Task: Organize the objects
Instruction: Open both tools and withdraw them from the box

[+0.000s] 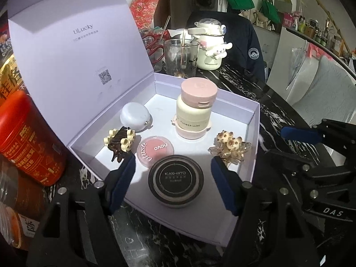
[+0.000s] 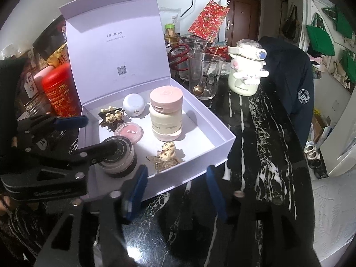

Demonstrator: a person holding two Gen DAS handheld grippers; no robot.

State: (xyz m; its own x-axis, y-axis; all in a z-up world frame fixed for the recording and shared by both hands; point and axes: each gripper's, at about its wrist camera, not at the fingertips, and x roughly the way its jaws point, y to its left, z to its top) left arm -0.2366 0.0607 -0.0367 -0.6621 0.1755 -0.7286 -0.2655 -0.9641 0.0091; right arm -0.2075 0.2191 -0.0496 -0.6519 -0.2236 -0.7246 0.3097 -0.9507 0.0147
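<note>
Black marble counter [image 2: 255, 133], cluttered at the back, and on it the lavender box [image 1: 253, 120] stands with its lid up. Inside sit a dark jar [image 1: 175, 178], blush compact [image 1: 155, 150], pink-capped bottle [image 1: 194, 109] and two hair clips. Left gripper [image 1: 173, 178] hovers spread over the jar; right gripper [image 2: 175, 189] gapes empty beside the box's near wall.

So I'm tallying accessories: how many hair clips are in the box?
2. The dark brown hair clip sits by the box's left wall, beside the blush compact; the translucent amber hair clip lies near the right wall. None seems hidden.
</note>
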